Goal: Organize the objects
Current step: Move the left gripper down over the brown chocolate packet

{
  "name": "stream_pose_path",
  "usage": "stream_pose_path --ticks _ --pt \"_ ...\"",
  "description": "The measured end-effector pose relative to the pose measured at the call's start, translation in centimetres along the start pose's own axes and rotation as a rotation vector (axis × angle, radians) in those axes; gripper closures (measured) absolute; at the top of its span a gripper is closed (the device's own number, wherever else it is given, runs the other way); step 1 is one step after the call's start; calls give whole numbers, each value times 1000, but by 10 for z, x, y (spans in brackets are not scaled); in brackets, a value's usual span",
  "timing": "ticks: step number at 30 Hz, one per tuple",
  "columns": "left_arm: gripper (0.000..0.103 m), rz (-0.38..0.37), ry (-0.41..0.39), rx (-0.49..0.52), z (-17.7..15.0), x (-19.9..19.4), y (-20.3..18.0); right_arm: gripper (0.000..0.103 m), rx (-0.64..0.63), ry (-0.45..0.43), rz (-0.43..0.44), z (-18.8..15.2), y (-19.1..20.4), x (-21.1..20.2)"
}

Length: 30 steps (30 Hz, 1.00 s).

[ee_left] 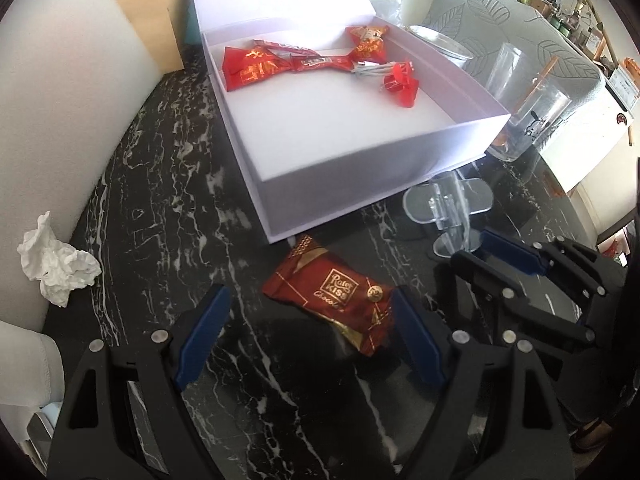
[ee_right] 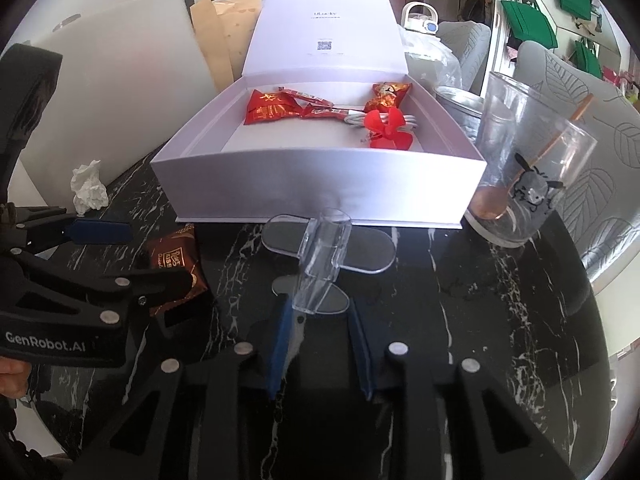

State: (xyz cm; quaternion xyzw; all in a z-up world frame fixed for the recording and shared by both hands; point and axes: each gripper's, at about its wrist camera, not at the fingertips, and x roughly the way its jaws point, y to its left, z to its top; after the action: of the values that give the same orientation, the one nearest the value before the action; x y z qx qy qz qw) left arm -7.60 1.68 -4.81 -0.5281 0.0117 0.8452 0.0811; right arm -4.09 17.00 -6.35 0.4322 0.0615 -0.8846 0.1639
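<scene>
A dark red chocolate packet (ee_left: pixel 334 294) lies on the black marble table in front of an open white box (ee_left: pixel 360 160). My left gripper (ee_left: pixel 308 324) is open, its blue pads on either side of the packet, the right pad close to its end. The box holds red snack packets (ee_left: pixel 256 66), a white cable and a red toy fan (ee_right: pixel 386 128). A clear acrylic airplane-shaped piece (ee_right: pixel 326 254) lies before the box (ee_right: pixel 320 188). My right gripper (ee_right: pixel 320 344) is partly open with the plane's tail end between its fingertips. The packet also shows in the right wrist view (ee_right: pixel 176 258).
A crumpled tissue (ee_left: pixel 56 268) lies at the table's left edge by a white board. A clear glass with a cartoon print (ee_right: pixel 528 168) stands right of the box, a metal tin (ee_right: pixel 460 108) behind it. A grey leaf-patterned chair is at the right.
</scene>
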Motion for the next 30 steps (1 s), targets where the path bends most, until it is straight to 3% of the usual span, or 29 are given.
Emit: stream_pose_path --ticks 13,15,17,19,30 --pt "21 74 -7 -40 7 17 -7 74 41 2 -31 -15 -19 -11" --pt "27 65 -26 -28 5 16 -10 74 39 0 -31 -15 -19 -11" --pt "47 53 -49 2 2 12 -15 74 34 -3 -30 -16 -18 -11" --pt "51 46 -52 26 -1 10 -20 74 28 -4 -31 -17 -16 -11" --pt "55 -21 -32 138 -19 1 -34 74 4 -4 -10 -27 -11 -19"
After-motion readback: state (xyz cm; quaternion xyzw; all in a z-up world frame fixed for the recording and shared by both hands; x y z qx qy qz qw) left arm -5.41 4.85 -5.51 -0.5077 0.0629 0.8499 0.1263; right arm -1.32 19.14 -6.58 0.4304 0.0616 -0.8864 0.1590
